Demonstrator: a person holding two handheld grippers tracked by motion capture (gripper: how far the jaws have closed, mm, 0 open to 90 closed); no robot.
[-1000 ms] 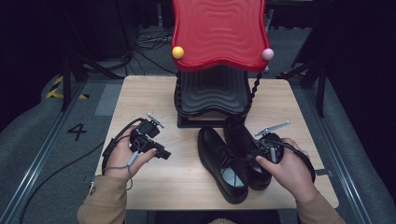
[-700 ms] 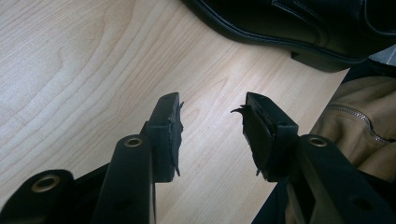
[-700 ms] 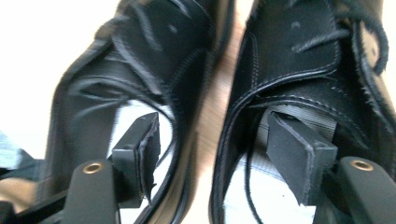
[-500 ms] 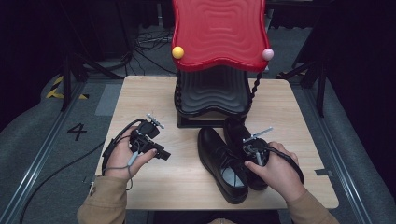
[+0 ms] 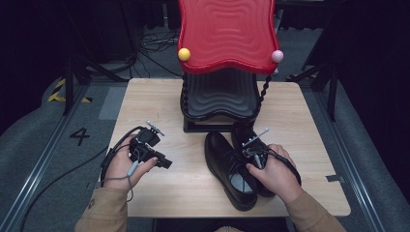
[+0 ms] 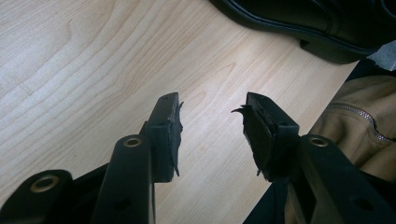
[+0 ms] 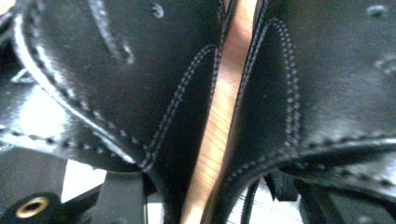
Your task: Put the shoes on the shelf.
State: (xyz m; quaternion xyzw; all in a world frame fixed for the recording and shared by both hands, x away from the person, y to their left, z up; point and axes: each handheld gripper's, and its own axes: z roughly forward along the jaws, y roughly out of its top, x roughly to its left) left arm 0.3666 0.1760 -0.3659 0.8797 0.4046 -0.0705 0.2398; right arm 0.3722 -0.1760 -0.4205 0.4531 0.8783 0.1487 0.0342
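Shoes sit paired at lower centre, unracked; we poke our right gripper between them, grip unclear, left gripper released.

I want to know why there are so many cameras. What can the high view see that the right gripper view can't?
The high view alone takes in the red and black rack, the left gripper with open jaws above the table, both hands and the dark floor around.

The right gripper view alone shows, very close up, the white stitching on the leather.

Both show the two black shoes side by side on the wooden table, with a slim gap of wood between them.
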